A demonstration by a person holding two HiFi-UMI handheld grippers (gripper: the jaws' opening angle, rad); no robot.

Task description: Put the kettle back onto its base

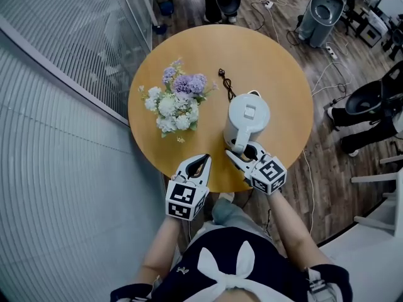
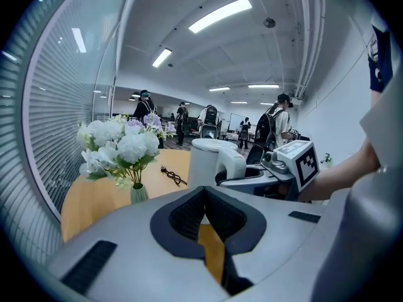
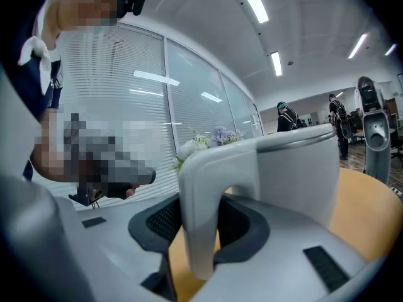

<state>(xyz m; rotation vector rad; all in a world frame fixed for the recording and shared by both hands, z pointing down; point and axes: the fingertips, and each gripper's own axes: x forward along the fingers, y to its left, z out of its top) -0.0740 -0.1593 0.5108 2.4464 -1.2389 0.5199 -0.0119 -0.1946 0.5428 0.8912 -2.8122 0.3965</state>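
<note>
A white electric kettle (image 1: 247,121) stands on the round wooden table (image 1: 277,68), right of the middle; its base does not show under it. My right gripper (image 1: 244,151) comes in from the near side, with its jaws shut on the kettle's handle (image 3: 198,187), which fills the gap between the pads. From the left gripper view the kettle (image 2: 211,159) stands ahead, and the right gripper (image 2: 252,181) reaches to its handle. My left gripper (image 1: 203,160) hovers at the table's near edge, shut, with nothing in it and its fingertips (image 2: 203,194) meeting.
A small vase of white and purple flowers (image 1: 175,102) stands left of the kettle. A black cord with a plug (image 1: 227,83) lies behind the kettle. A glass wall with blinds runs along the left. Chairs, cables and people are beyond the table.
</note>
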